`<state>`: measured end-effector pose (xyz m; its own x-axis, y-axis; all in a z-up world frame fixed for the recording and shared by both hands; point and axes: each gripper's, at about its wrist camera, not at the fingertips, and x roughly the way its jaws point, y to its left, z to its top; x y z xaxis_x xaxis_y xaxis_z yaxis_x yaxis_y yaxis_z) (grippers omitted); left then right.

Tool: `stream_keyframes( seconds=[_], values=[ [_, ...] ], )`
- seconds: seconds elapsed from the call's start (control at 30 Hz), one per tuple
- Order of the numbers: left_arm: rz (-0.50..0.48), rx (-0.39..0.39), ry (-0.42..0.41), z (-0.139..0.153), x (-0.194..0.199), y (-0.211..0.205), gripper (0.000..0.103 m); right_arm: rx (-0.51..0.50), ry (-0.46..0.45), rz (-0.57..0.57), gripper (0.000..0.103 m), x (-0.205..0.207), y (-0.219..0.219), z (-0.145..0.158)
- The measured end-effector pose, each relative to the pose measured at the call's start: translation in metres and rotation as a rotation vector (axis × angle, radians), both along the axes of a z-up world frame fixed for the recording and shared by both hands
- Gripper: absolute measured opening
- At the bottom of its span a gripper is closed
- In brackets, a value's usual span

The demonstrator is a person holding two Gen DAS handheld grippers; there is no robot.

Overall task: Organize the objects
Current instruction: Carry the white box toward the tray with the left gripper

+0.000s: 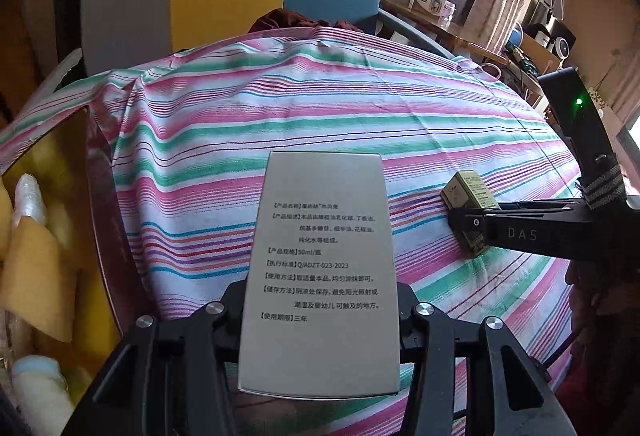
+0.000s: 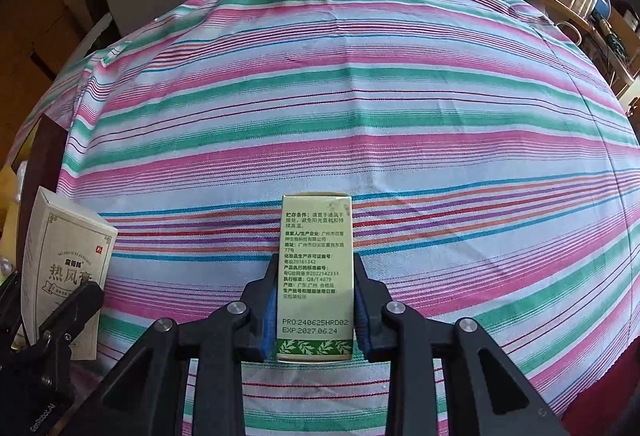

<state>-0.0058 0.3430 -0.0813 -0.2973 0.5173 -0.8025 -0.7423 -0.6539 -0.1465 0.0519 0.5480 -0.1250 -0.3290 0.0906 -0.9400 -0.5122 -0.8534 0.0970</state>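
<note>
Two rectangular cardboard cartons, grey box (image 1: 320, 276), green box (image 2: 315, 276), striped woven cloth (image 2: 360, 95)

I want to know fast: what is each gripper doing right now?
Left gripper: shut on the grey box.
Right gripper: shut on the small green box.

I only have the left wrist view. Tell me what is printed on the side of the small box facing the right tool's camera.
Observer: The small green box shows a production code and an expiry date above a leaf band.
Operator: Confirm the right tool's grip.
Observer: The right tool is shut on it; blue pads press both sides.
Operator: Describe my grey box's front.
Observer: The grey box held by the left tool has a cream front with framed Chinese lettering.
</note>
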Motion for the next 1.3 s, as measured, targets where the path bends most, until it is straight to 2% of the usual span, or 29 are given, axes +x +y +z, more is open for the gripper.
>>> stream_keyframes(
  seconds=[0.13,0.4,0.57,0.83,1.3],
  values=[
    [0.000,0.003,0.039,0.006,0.010,-0.005,0.050,0.038,0.001,0.023,0.030,-0.001,-0.001,-0.001],
    [-0.009,0.054,0.120,0.037,0.030,-0.022,0.050,0.099,0.000,0.068,0.030,-0.018,-0.009,-0.004],
    [0.003,0.083,0.150,0.055,0.035,-0.038,0.050,0.120,0.005,0.084,0.030,-0.012,-0.011,-0.001],
    [0.065,0.120,0.156,0.072,0.025,-0.074,0.050,0.157,0.011,0.107,0.030,-0.008,-0.014,-0.001],
    [0.208,0.118,0.084,0.051,-0.008,-0.136,0.050,0.193,0.010,0.114,0.030,0.002,-0.025,0.005]
  ],
)
